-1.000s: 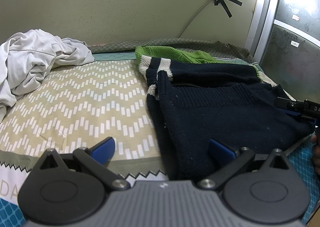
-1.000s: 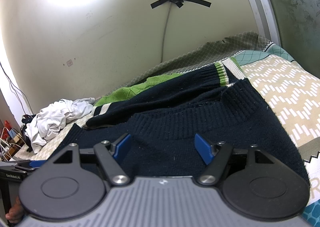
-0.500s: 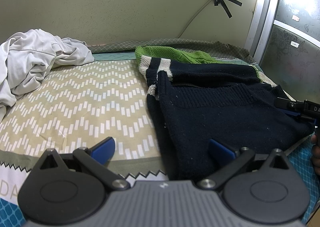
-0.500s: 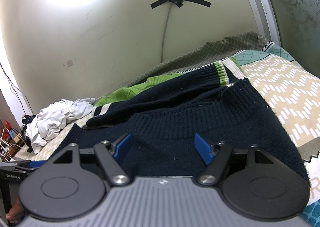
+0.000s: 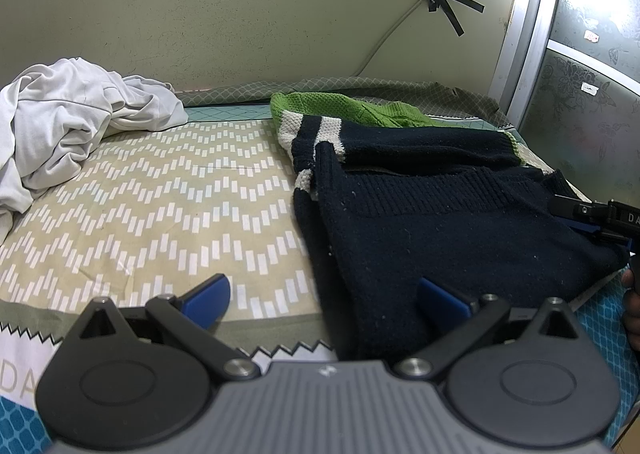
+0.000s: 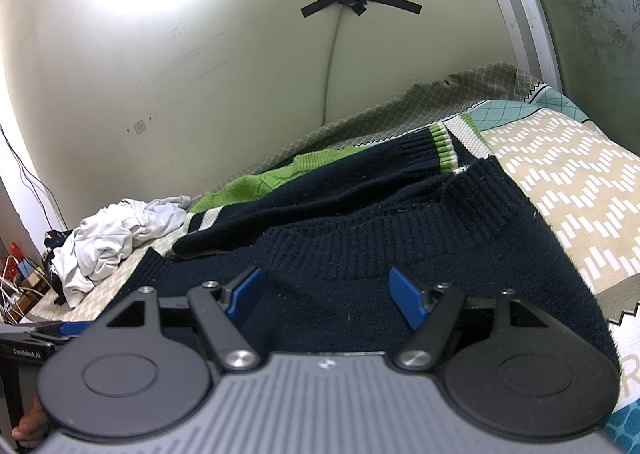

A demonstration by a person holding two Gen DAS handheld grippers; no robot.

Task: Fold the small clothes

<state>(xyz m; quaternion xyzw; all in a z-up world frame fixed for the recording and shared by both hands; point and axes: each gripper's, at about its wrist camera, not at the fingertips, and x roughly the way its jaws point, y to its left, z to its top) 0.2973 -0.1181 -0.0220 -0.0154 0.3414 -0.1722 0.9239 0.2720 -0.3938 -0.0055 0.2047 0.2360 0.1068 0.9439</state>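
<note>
On the bed (image 5: 152, 190), a dark navy sweater (image 5: 460, 230) with green and white trim is seen partly folded, lying at about two o'clock from the left claw (image 5: 320, 294) and directly ahead, at twelve o'clock, of the right claw (image 6: 324, 294). A crumpled white garment (image 5: 68, 118) is left well apart, at ten o'clock in the left view.

A loose, thick knit like this is judged likely to slip or bunch if only the top layer is pinched; the fold already made could be dragged open. A grab set too far from the edge could leave a crooked crease.

Both claws are held tilted downward over the near edge of the bed. The left claw is spread wide with nothing between its pads (image 5: 208, 294), its right pad just over the sweater's near hem. The right claw is also seen apart, over the ribbed band, with no cloth gripped.
</note>
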